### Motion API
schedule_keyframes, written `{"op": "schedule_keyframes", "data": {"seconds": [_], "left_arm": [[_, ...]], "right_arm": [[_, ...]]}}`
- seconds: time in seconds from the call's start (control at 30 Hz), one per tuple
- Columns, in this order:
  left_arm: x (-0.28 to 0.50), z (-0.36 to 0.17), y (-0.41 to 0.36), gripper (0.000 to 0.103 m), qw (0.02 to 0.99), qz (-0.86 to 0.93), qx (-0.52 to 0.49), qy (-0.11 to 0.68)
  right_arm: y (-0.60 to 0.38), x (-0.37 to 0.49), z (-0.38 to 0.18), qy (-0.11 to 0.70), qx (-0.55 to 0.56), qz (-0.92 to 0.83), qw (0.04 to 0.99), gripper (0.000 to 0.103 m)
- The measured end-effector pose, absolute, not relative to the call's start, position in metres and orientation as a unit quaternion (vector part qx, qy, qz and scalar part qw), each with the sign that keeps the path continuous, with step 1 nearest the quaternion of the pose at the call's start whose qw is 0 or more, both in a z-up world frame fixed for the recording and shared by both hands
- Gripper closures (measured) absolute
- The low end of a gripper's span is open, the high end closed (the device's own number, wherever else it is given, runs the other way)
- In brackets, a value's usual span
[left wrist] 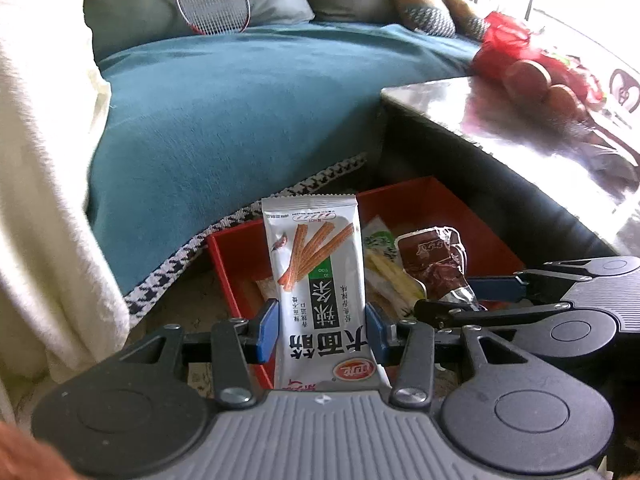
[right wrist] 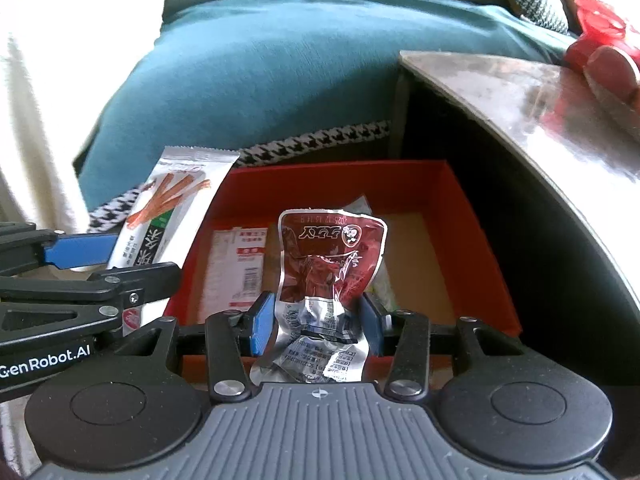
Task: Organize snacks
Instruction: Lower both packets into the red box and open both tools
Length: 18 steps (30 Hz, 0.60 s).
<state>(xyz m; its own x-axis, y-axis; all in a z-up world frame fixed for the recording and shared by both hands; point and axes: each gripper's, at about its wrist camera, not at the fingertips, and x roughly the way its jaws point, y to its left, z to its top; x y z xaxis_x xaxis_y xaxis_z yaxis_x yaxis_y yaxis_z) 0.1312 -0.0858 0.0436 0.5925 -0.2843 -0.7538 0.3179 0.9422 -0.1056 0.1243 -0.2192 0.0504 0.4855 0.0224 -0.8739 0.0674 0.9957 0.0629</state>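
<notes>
My left gripper (left wrist: 322, 330) is shut on a white spicy-stick snack packet (left wrist: 316, 276), held upright over the left edge of a red box (left wrist: 440, 204). My right gripper (right wrist: 316, 324) is shut on a dark red foil snack pouch (right wrist: 330, 264), hanging above the red box (right wrist: 472, 240). In the right wrist view the white packet (right wrist: 176, 196) and the left gripper's fingers (right wrist: 80, 250) show at the left. In the left wrist view the red pouch (left wrist: 434, 264) shows at the right. Other packets (right wrist: 236, 268) lie on the box floor.
The red box sits on the floor beside a glossy low table (left wrist: 520, 120) bearing red-wrapped fruit (left wrist: 528, 76). A teal-covered sofa (left wrist: 240, 100) with a badminton racket (left wrist: 212, 0) lies behind. A cream blanket (left wrist: 44, 160) hangs at the left.
</notes>
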Motion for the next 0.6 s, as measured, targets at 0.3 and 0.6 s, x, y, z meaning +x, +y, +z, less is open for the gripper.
{"op": "schedule_keyframes", "data": {"seconds": [0.3,0.6], "left_arm": [[0.16,0.011,-0.097,0.064,0.885,-0.155,0.015,0.44],[0.169,-0.014,-0.096,0.064,0.872,-0.153,0.008,0.465]], "right_arm": [[-0.224,0.15,0.019,0.536,0.027,-0.016,0.843,0.049],[-0.219,0.161,-0.006,0.558,0.014,-0.017,0.83,0.049]]}}
